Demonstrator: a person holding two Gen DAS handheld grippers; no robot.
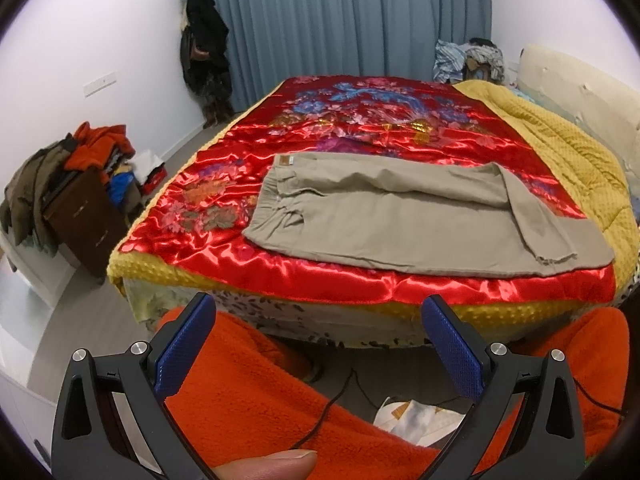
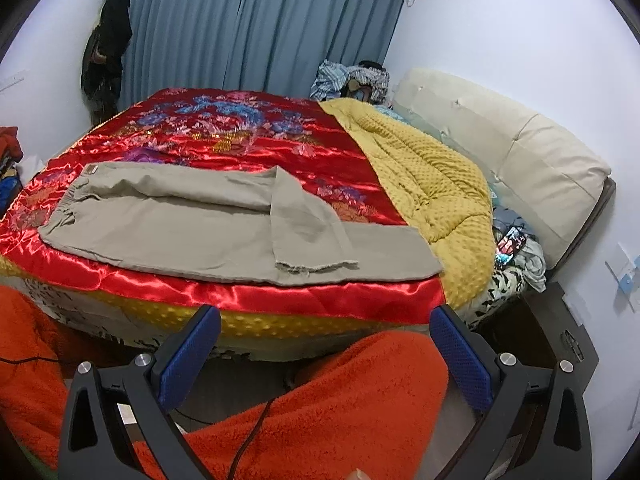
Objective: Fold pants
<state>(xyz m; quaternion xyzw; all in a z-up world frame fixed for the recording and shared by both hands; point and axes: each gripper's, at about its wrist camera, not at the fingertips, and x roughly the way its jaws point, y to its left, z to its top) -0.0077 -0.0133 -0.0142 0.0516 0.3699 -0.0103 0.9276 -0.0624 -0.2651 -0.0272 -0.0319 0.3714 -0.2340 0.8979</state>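
Khaki pants [image 1: 400, 216] [image 2: 192, 224] lie flat on the red satin bedspread [image 1: 360, 128] [image 2: 224, 136], waistband to the left and legs to the right. One leg's end is folded back across the other, its frayed hem facing the bed's near edge. My left gripper [image 1: 318, 308] hangs open before the near edge of the bed, well short of the pants, with nothing between its blue pads. My right gripper [image 2: 326, 318] is open too, just off the same edge below the folded hem, holding nothing.
A person's orange fleece-clad legs [image 1: 256, 400] [image 2: 340, 396] fill the space under both grippers. A yellow quilt [image 2: 432, 184] lies bunched on the bed's right side by a cream headboard [image 2: 520, 160]. A clothes pile [image 1: 80, 168] sits left, and a cable [image 1: 332, 404] runs over the legs.
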